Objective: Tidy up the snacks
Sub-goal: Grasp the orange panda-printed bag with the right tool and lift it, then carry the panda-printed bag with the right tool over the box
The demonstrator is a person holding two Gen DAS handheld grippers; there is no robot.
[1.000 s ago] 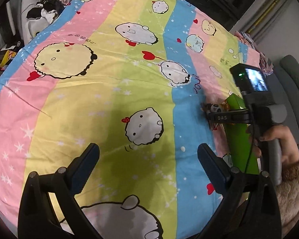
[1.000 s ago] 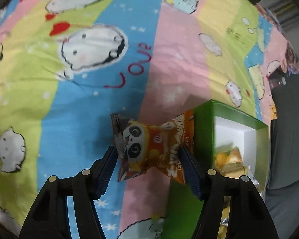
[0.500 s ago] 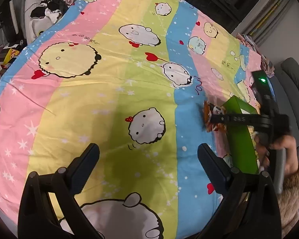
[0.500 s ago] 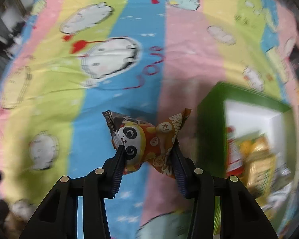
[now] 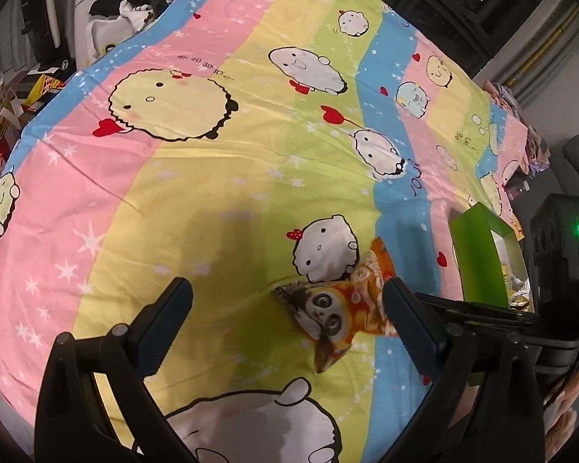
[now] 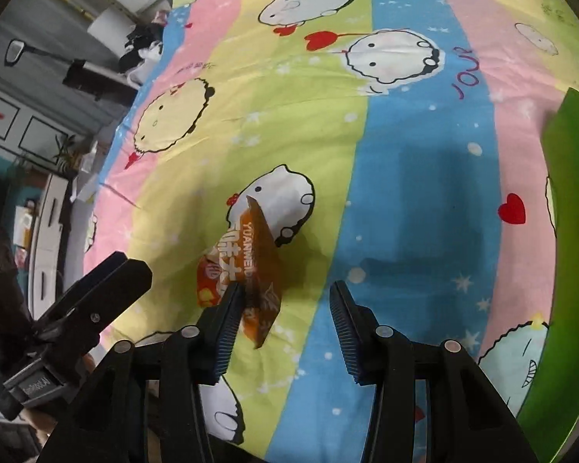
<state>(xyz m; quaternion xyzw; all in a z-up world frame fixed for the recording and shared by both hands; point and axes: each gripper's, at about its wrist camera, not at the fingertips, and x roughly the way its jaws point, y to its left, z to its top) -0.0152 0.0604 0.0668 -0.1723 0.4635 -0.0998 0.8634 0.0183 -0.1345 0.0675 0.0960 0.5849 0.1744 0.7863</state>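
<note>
Right gripper (image 6: pixel 285 308) has just eased its jaws apart. The orange panda-print snack packet (image 6: pixel 247 266) touches only its left finger (image 6: pixel 227 308), the other pad clear, so it is released. The packet sits over the yellow-green stripe of the pastel striped cartoon bedsheet (image 5: pixel 173 193), well short of the open green cardboard box (image 5: pixel 478 254). Left gripper (image 5: pixel 285 293) is spread wide, gripping nothing.
</note>
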